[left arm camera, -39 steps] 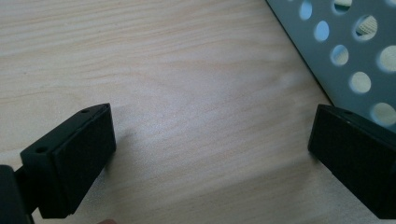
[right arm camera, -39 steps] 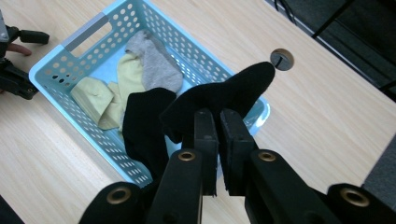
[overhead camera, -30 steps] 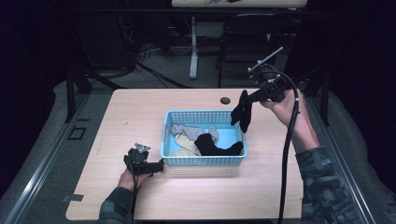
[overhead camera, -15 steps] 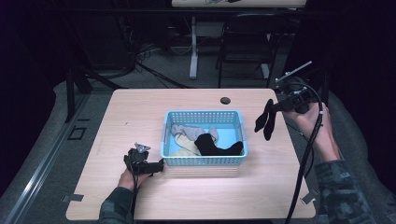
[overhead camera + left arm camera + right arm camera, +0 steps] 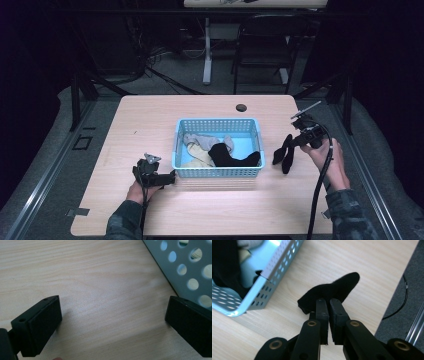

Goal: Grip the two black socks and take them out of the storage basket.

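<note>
**Black sock carried down from above the basket to the tabletop's right side**

Since a second ago, the right gripper point(image 5: 296, 141) has swung away from over the blue basket point(image 5: 217, 172) and come down toward the tabletop point(image 5: 150, 120), bringing the black sock point(image 5: 283, 154) with it. Now that sock hangs from the closed fingers point(image 5: 322, 308) just to the right of the basket, apart from its wall, its lower end at or just above the wood; whether it touches cannot be told. In the right gripper view the two fingers press together on one end of the sock point(image 5: 329, 291), and the rest of it spreads out beyond them over the wood, with the basket's corner point(image 5: 260, 293) off to the left.

Inside the basket lie another black sock point(image 5: 232, 156), a grey one point(image 5: 202, 141) and a cream one point(image 5: 197, 159).

Down at the near left, the left gripper point(image 5: 167, 178) has kept its place, resting on the tabletop beside the basket's front left corner. Its fingers point(image 5: 37, 327) stand wide apart with nothing between them, and the basket's perforated wall point(image 5: 185, 267) is close by the far finger.
</note>
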Available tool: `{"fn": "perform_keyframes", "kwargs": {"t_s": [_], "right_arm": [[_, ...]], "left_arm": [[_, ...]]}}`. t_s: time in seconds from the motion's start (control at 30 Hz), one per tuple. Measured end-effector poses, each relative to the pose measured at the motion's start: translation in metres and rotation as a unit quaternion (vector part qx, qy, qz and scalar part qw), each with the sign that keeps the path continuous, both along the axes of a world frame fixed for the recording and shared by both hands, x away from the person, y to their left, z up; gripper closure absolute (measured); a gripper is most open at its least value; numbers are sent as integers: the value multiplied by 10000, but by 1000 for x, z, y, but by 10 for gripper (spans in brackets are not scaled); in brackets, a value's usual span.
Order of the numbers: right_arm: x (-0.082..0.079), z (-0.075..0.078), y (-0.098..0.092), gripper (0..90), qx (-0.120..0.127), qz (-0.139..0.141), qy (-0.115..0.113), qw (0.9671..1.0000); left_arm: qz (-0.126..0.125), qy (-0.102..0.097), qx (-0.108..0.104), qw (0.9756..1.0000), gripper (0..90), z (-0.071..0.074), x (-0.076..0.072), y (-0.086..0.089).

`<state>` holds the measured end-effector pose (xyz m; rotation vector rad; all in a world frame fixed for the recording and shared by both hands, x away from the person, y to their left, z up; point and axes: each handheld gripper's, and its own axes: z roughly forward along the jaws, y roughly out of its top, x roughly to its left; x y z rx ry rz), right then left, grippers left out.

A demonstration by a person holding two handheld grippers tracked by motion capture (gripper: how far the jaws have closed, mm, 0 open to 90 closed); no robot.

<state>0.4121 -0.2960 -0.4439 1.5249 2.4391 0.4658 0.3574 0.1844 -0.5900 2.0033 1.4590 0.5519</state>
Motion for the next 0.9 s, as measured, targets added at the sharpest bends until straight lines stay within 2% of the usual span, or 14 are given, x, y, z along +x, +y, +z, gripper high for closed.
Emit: {"fn": "perform_keyframes", "kwargs": {"t_s": [0.17, 0.27, 0.3, 0.33, 0.4, 0.5, 0.57, 0.6, 0.7, 0.73, 0.77, 0.8, 0.83, 0.9], "right_arm": [[0, -21, 5, 867, 29, 55, 160, 9999], [1, -39, 8, 867, 57, 99, 282, 9995], [1, -54, 11, 867, 109, 17, 282, 9995], [2, -58, 11, 867, -50, 101, 409, 9991], [1, -63, 11, 866, -28, 63, 419, 9991], [1, -72, 10, 850, -89, 213, 527, 9983], [1, -73, 10, 842, -69, 188, 512, 9985], [2, -73, 9, 815, 81, 69, 424, 9990], [2, -70, 9, 742, 72, 151, 432, 9989], [2, -70, 9, 742, 72, 151, 432, 9989], [1, -70, 9, 710, 71, 197, 446, 9988], [0, -66, 9, 618, 77, 157, 367, 9992], [0, -66, 9, 618, 77, 157, 367, 9992], [-1, -60, 6, 512, 176, 192, 306, 9992]], "left_arm": [[0, 0, 0, 10000, 7, 0, 0, 0], [-4, 1, 4, 10000, 8, 0, 0, 0], [-4, 2, 4, 10000, 8, 0, 0, 0], [-7, 1, 2, 10000, 7, 0, 0, 0], [-12, -2, 2, 10000, 7, 0, 0, 0], [-8, 3, 3, 10000, 6, 0, 0, 0], [-8, 3, 2, 10000, 6, 0, 0, 0], [-8, 2, 3, 10000, 6, 0, 0, 0], [-12, -1, 5, 10000, 6, 0, 0, 0], [-12, -1, 5, 10000, 7, 0, 0, 0], [-10, 1, 7, 10000, 7, 0, 0, 0], [-9, -4, 6, 10000, 7, 0, 0, 0], [-9, -4, 6, 10000, 6, 0, 0, 0], [-9, -1, 4, 10000, 6, 0, 0, 0]]}}
